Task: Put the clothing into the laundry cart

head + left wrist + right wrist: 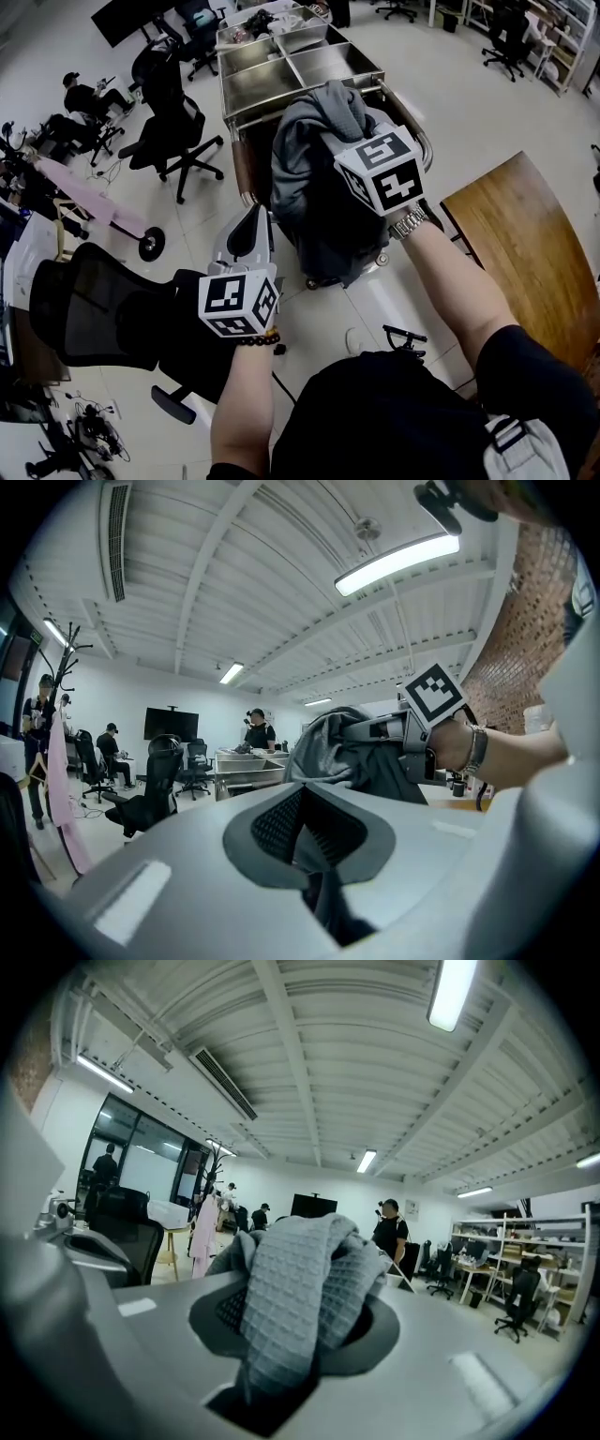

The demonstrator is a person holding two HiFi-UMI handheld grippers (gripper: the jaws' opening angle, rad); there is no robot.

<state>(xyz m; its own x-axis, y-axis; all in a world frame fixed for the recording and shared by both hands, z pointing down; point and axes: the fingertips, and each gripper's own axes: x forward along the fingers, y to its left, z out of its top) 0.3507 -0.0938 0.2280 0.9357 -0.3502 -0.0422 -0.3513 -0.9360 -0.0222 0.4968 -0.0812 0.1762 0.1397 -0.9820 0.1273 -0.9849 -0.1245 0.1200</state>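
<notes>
by cart, l gripper & r gripper level, both clamping garment.

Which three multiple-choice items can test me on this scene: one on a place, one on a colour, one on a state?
1. Where does the garment hang?
A. on the wooden table
B. over the near end of the metal cart
C. on the office chair

2. What colour is the cloth at the jaws of the right gripper?
A. red
B. yellow
C. grey

3. How do the right gripper's jaws stand?
A. closed on the garment
B. wide apart and empty
C. closed on nothing

Answers:
1. B: in the head view the garment hangs from the right gripper above the cart's near end, away from the table and the chair.
2. C: the right gripper view shows grey waffle-textured cloth.
3. A: in that view the cloth sits bunched between the two pads.
</notes>
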